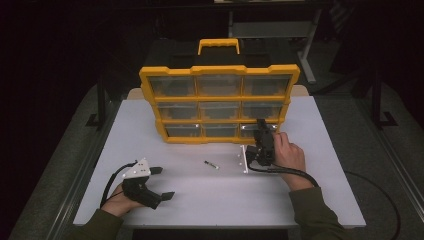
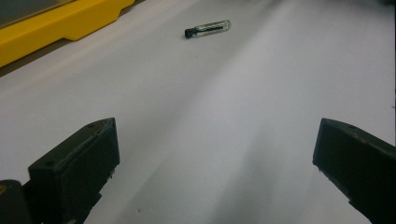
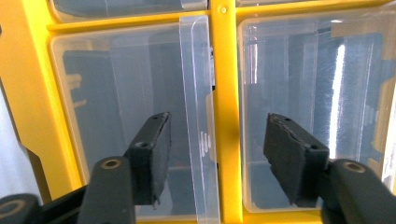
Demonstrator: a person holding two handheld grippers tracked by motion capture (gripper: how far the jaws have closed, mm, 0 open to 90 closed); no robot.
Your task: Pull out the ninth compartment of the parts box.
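A yellow organizer [image 1: 220,97] with clear drawers stands upright at the back of the white table. My right gripper [image 1: 261,125] is up against its bottom right drawer. In the right gripper view the jaws [image 3: 218,126] straddle a clear drawer pull [image 3: 198,93] and the yellow frame bar [image 3: 224,70], with gaps on both sides, so the gripper is open. A small clear vial with a black cap [image 1: 211,164] lies on the table before the organizer. My left gripper [image 1: 165,182] rests open at the front left, and the vial [image 2: 208,29] lies far ahead of its empty jaws [image 2: 215,154].
A black case with a yellow handle [image 1: 218,46] stands behind the organizer. The white table [image 1: 200,200] has bare room between the two hands. A corner of the organizer's yellow base [image 2: 60,23] shows at the left gripper view's upper left.
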